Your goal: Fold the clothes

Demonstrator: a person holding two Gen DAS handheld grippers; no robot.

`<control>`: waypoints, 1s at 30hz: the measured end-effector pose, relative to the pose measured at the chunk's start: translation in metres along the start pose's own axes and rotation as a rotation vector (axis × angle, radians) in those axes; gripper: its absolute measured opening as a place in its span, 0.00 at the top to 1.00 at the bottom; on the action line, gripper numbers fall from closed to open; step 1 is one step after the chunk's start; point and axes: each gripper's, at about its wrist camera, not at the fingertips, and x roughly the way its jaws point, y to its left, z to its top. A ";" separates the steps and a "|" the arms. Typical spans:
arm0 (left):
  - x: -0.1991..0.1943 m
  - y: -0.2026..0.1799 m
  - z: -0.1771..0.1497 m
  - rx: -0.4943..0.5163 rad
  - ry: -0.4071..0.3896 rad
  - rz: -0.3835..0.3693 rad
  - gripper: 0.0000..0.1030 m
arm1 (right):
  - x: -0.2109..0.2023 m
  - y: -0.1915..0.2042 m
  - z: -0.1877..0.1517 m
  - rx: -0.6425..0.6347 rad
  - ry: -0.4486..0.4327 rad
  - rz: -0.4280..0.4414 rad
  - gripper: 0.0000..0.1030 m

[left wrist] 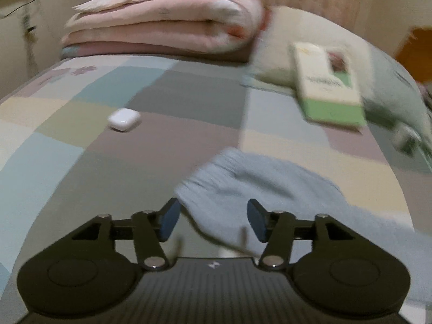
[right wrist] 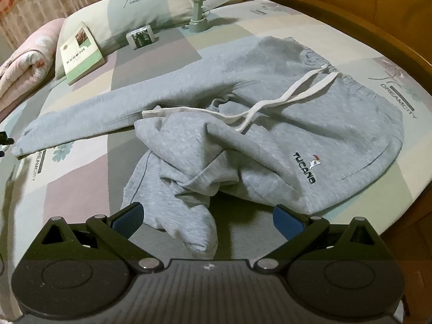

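My left tool point(left wrist: 213, 220) was open, blue pads apart, with the cuff end of the grey sweatpants point(right wrist: 270, 124) lying just ahead of and between the fingers, not pinched; that view was blurred. My right tool point(right wrist: 208, 220) was open too, jaws wide, one crumpled pant leg end lying between the pads without being clamped. The sweatpants lay bunched on the bed point(right wrist: 81, 183), on a patchwork sheet: waistband toward the far right with the white drawstring point(right wrist: 283, 94) trailing across the fabric, one leg stretched out flat toward the left, the other heaped up near me, black "TUCANO" logo point(right wrist: 305, 168) showing. Behind them, a green-and-white book point(right wrist: 81, 54) leaned on a pillow point(right wrist: 140, 8), a small green fan point(right wrist: 198, 2) stood upright, a small packet point(right wrist: 141, 37) sat between them. A folded pink quilt point(left wrist: 162, 24) lay at the head, a white earbud case point(left wrist: 124, 118) sat alone on the sheet.
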 end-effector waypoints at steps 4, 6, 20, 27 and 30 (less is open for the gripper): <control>-0.021 -0.041 -0.029 0.133 0.003 -0.075 0.32 | -0.004 -0.003 -0.003 0.006 -0.004 0.003 0.00; -0.031 -0.062 -0.044 0.181 0.020 -0.122 0.32 | -0.006 -0.005 -0.005 0.008 -0.003 -0.002 0.00; -0.120 -0.201 -0.135 0.543 0.034 -0.385 0.23 | -0.026 -0.028 -0.023 0.045 -0.019 -0.013 0.00; -0.162 -0.244 -0.171 0.623 0.023 -0.468 0.20 | -0.035 -0.046 -0.033 0.075 -0.039 -0.008 0.00; -0.177 -0.259 -0.186 0.656 0.018 -0.488 0.20 | -0.038 -0.056 -0.039 0.083 -0.049 -0.019 0.00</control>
